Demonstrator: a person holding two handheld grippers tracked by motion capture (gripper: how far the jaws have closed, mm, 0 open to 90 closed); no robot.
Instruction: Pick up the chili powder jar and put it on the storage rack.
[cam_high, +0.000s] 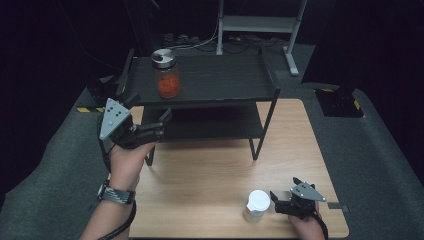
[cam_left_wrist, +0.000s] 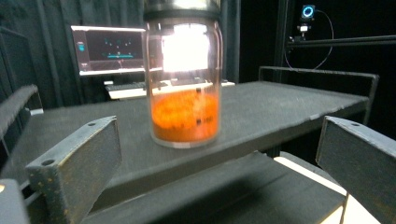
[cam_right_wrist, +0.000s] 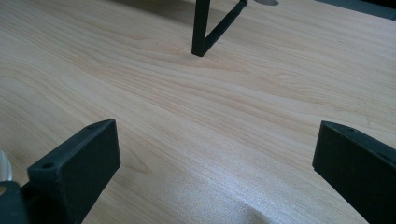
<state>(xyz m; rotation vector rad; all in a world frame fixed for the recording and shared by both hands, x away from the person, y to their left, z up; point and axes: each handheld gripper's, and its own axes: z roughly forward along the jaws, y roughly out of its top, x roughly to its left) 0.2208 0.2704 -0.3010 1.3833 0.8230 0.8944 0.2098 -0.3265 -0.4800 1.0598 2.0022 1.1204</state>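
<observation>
In the high view, the left gripper (cam_high: 150, 112) is hovering at the near-left corner of the black shelf rack (cam_high: 220, 80), its jaws standing wide apart and holding nothing, while the person's left hand (cam_high: 127, 157) is gripping it from below; the glass jar (cam_high: 166, 74), with a metal lid and orange contents in its lower half, is standing upright on the rack's top shelf near the left end, a little beyond the jaws and not touching them; the right gripper (cam_high: 280, 200) is resting low over the near-right part of the wooden table (cam_high: 210, 175), its jaws parted and empty, just beside a white-lidded cup (cam_high: 257, 205) that is standing on the table to its left. In the left gripper view, the glass jar (cam_left_wrist: 184, 77) is standing ahead and between the two black jaws, which are spread far to either side with clear space around the jar; the shelf top (cam_left_wrist: 261, 107) is carrying it, and a lit monitor (cam_left_wrist: 109, 49) is glowing in the dark behind. In the right gripper view, the jaws are gaping wide over bare wooden table (cam_right_wrist: 196, 121) with nothing between them; one leg of the shelf rack (cam_right_wrist: 201, 28) is standing on the wood farther off.
</observation>
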